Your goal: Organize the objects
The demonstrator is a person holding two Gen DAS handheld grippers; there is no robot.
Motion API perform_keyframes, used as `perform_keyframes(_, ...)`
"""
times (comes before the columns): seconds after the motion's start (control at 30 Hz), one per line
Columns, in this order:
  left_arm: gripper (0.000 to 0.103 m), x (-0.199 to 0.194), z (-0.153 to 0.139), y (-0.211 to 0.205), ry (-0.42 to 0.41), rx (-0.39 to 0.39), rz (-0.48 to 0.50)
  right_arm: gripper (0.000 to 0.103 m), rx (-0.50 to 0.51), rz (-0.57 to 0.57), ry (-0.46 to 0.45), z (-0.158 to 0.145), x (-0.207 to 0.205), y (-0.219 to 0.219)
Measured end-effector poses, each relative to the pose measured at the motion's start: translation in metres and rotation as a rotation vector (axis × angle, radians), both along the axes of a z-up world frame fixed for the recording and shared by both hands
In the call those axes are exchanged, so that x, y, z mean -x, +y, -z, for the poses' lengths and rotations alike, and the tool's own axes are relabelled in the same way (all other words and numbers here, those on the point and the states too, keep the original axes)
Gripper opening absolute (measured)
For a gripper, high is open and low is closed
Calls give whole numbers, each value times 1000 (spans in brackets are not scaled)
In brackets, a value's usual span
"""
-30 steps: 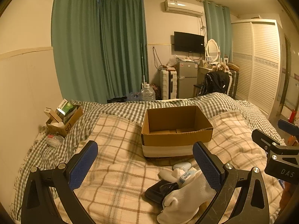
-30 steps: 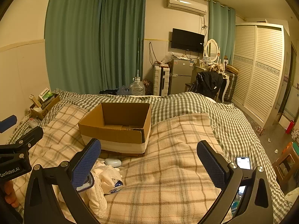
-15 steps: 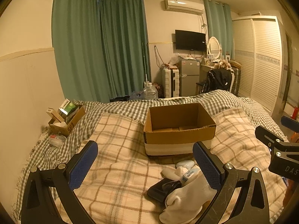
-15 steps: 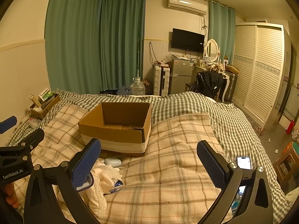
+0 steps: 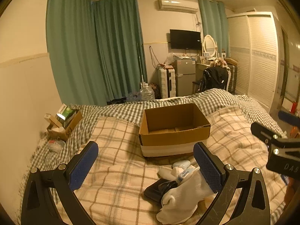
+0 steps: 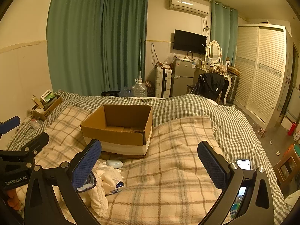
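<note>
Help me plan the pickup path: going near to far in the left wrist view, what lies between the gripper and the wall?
White sock → black pouch → pale oval case → cardboard box → checked blanket → water jug → green curtains.

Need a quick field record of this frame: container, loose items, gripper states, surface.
surface: plaid cream blanket on the bed
container: open brown cardboard box, looks empty
loose items: white sock, black pouch, small pale oval case, piled just in front of the box
phone: lit smartphone on the blanket, apart from the pile
left gripper: open, holding nothing
right gripper: open, holding nothing
</note>
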State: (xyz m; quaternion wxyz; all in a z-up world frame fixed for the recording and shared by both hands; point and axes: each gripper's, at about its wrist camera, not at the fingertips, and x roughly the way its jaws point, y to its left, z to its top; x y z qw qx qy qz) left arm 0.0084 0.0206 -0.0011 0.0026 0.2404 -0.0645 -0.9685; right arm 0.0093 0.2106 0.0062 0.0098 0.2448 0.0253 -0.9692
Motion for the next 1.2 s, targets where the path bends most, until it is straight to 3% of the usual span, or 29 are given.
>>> perform_keyframes(0.23,103,2,23,4,-87,29,10,103,-15,-2,8,-7,-10,6)
perform_keyframes(0.43,103,2,72,14,-216,37,66,103,-31,14,-84,23,0,11)
perform_keyframes(0.57,102,-5,89,27,-242,52,137,103,-53,6,-129,42,4,8)
perform_keyframes(0.67,86,-4,90,36,-236,55,166,103,-60,-5,-161,53,9,4)
perform_keyframes(0.8,42,5,101,31,-331,-82,247,103,-88,-14,-182,60,13,-5)
perform_keyframes(0.97,24,-2,90,23,-302,-115,253,103,-114,-10,-186,60,14,-12)
perform_keyframes(1.03,3,-5,80,15,-277,-128,255,103,-118,-13,-185,57,14,-15)
perform_keyframes(1.2,3,-8,55,-12,-220,-165,217,103,-109,-70,-197,57,14,-30)
